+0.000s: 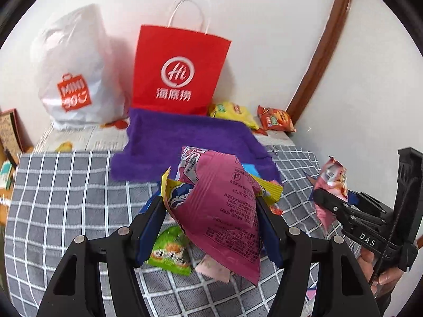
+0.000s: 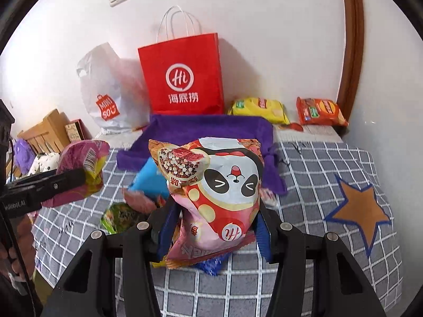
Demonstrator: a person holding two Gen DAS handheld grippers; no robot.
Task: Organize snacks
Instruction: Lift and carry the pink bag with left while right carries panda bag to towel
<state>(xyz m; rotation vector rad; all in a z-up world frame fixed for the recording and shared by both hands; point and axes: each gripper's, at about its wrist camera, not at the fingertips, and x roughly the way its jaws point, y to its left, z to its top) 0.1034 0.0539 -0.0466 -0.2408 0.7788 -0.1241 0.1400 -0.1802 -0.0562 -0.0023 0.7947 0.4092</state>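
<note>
Left gripper [image 1: 211, 211] is clamping our pink packet [image 1: 222, 206], with a yellow packet [image 1: 175, 192] caught alongside; right gripper [image 2: 214, 222] is pinching the panda bag [image 2: 219, 185] low on its body. Both bags are hanging clear above the checked cloth [image 2: 330, 169]. We are judging them light, puffy and crinkly, likely to slip, so mid-body grips are suiting them better than the seams. Ahead of both grippers a purple tray [image 1: 185, 137] is lying, with a red bag [image 1: 179, 71] standing behind it. Loose packets [image 2: 121, 214] are crowding below.
</note>
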